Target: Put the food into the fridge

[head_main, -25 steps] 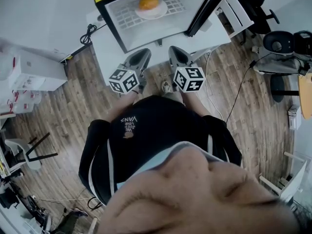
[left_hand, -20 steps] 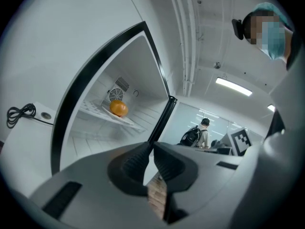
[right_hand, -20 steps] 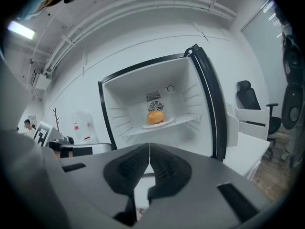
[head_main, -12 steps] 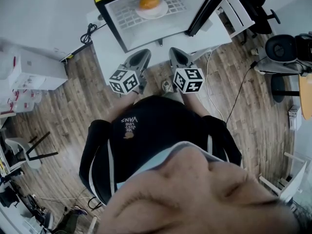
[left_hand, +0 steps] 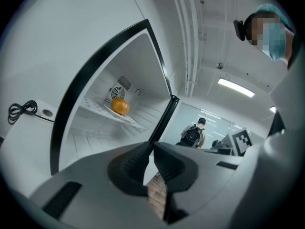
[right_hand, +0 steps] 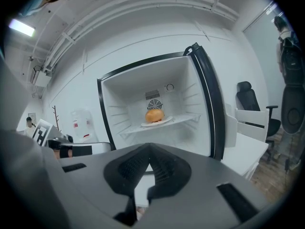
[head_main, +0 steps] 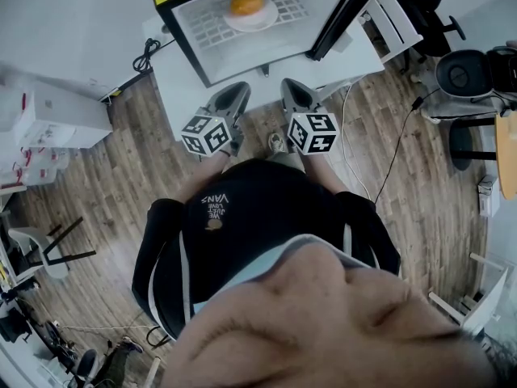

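Up top, the food (head_main: 247,4) sits on a plate (head_main: 257,23) inside the open fridge (head_main: 258,51). Just below, mid-frame, the left tool (head_main: 237,89) and right tool (head_main: 289,87) are both pressed together, pinching nothing.

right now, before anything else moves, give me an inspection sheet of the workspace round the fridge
surface: white table bears the fridge; its door is swung open.
job's things: orange food on a plate, on the fridge's wire shelf.
clutter: nothing seen on the table apart from the cable.
tools: left tool shut, empty; right tool shut, empty; both held short of the fridge.
cables: coiled black cable on the table beside the fridge; a black cable crosses the wood floor.
surroundings: white boxes, office chair, a person with a backpack far off.
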